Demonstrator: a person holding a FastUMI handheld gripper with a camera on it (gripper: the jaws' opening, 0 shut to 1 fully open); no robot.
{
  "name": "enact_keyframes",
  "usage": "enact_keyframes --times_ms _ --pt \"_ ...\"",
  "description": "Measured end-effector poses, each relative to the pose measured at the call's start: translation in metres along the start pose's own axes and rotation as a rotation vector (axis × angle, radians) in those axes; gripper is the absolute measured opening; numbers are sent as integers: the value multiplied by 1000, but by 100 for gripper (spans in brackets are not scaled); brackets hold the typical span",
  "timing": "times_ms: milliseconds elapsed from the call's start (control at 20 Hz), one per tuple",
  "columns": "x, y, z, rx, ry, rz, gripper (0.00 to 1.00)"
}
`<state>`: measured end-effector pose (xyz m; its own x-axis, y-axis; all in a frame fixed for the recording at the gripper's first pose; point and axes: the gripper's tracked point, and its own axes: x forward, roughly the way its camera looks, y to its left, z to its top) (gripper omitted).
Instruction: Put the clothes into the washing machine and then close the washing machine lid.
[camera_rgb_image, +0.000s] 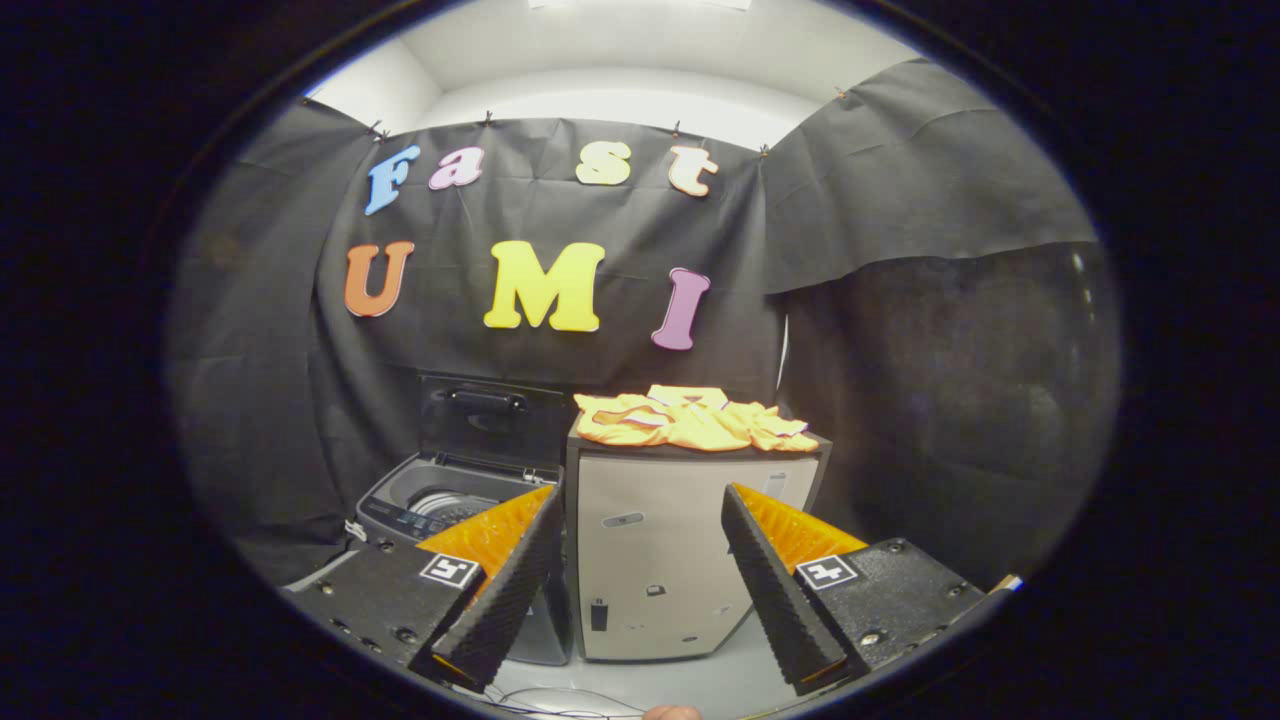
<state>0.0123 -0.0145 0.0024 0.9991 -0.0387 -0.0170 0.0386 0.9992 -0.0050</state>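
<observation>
Clothes (692, 418) beyond spread fingers (505, 590), gripper (640, 510) empty

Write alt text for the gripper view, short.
Yellow clothes lie heaped on a small beige cabinet, beyond the open, empty claw. Beside the cabinet stands a grey top-loading washing machine with its lid raised against the black cloth wall.

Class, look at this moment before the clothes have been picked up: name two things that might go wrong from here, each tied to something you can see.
1. The yellow clothes lie loose and spread on the cabinet. The open tool, well short of them, may pinch only part, so pieces could drop.
2. The washing machine sits lower, beside the cabinet, with its lid raised. Trailing cloth might snag on the rim or miss the drum.
</observation>
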Motion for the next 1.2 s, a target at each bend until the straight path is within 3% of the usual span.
enact_keyframes --times_ms 300,550,850,1200 --pt "9 -3 -2 16 84 10 100" --pt "40 -16 21 44 113 -6 100" --pt "107 -43 57 38 170 -40 100" --pt "211 -70 81 29 305 -18 100"
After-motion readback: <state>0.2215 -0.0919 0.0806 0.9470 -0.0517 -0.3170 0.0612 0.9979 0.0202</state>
